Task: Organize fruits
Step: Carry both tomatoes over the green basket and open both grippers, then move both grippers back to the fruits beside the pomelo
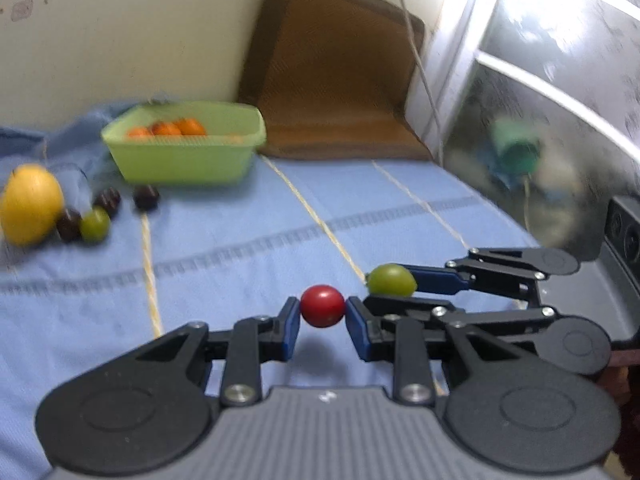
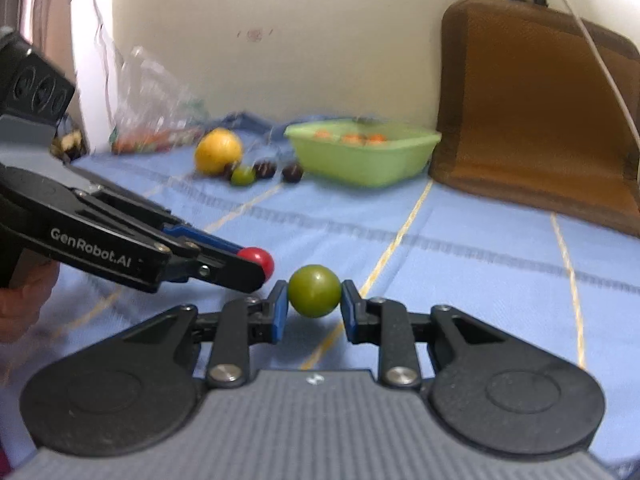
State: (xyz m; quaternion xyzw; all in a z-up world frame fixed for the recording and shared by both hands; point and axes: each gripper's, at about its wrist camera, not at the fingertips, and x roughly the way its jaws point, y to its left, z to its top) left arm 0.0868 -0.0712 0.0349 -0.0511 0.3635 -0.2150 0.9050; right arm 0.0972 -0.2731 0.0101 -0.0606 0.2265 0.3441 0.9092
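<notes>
The left gripper (image 1: 322, 312) is clenching its jaws on a red fruit (image 1: 322, 305); the right gripper (image 2: 314, 298) is gripping a green fruit (image 2: 314, 290), both raised above the blue bedsheet (image 1: 240, 248). Beyond, a green tub (image 2: 362, 152) is holding orange fruits (image 2: 352, 137), with a yellow fruit (image 2: 218, 151) and dark fruits (image 2: 264, 169) lying beside it.

My feeds show a bed (image 2: 460, 240) under a light blue sheet (image 1: 240, 264) with yellow stripes. Lying on it near the wall: a green tub (image 2: 362, 150) with small orange fruits (image 1: 176, 128) inside, a big yellow fruit (image 2: 218, 151), one small green fruit (image 2: 243, 176) and three dark fruits (image 2: 292, 172) just beside it. A brown cushion (image 2: 536, 112) leans up against the wall; a clear plastic bag (image 2: 156, 120) sits at the far left.
</notes>
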